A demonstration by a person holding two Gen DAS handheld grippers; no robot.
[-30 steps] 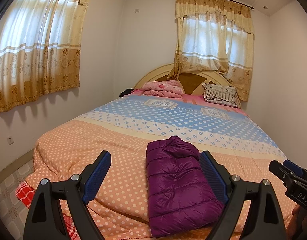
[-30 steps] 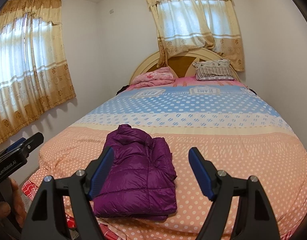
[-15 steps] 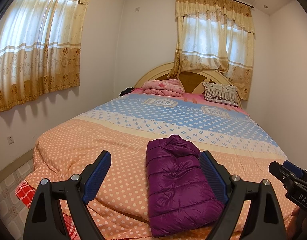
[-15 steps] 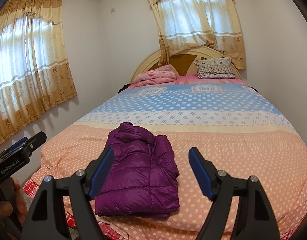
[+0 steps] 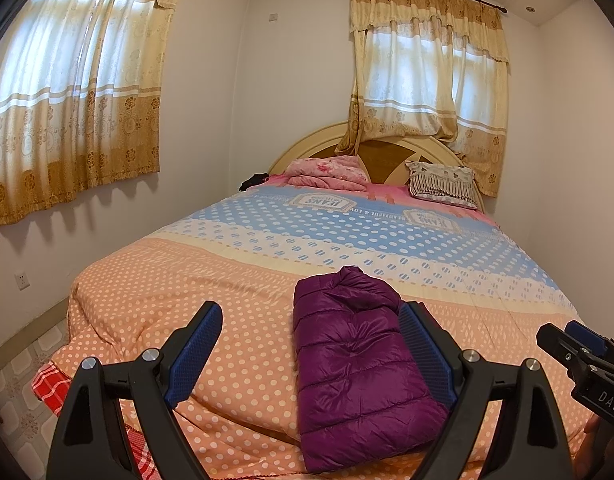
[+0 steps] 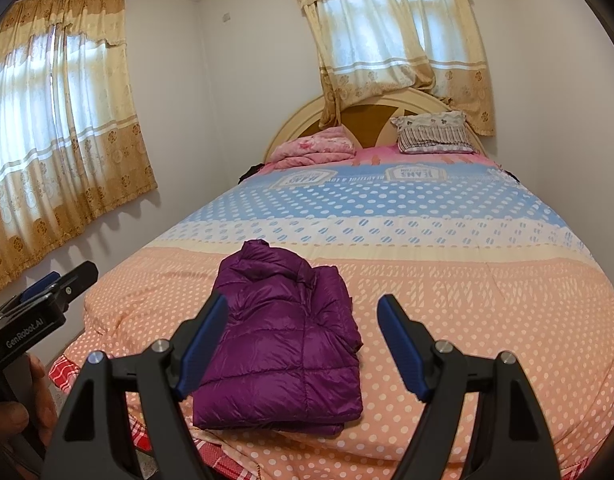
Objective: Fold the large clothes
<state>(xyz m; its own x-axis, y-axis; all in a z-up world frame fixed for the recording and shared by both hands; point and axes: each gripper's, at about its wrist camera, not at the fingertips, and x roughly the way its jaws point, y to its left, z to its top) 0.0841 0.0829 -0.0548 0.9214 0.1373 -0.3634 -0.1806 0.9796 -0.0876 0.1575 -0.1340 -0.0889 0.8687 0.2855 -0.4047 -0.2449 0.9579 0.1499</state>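
In the left wrist view, your left gripper [image 5: 311, 344] fills the lower middle of the frame with its blue-padded fingers [image 5: 195, 354] spread wide and nothing between the pads; the purple down jacket [image 5: 359, 364] only appears between them, lying further off on the bed [image 5: 187, 280]; at the right edge the tip of your right gripper [image 5: 579, 350] pokes in. In the right wrist view, your left gripper [image 6: 43, 300] sits at the left edge, gripped by your hand [image 6: 15, 412]; the right gripper [image 6: 303, 346] in the lower middle has its fingers apart as well, holding nothing. The jacket [image 6: 283, 344] rests low and left of centre, near the foot edge of the polka-dot quilt [image 6: 467, 300], already a compact rectangle with collar pointing toward the headboard [image 6: 307, 120]; it likely lies there because that edge is within your reach. Both tools hang back clear of it, which suggests the folding is done.
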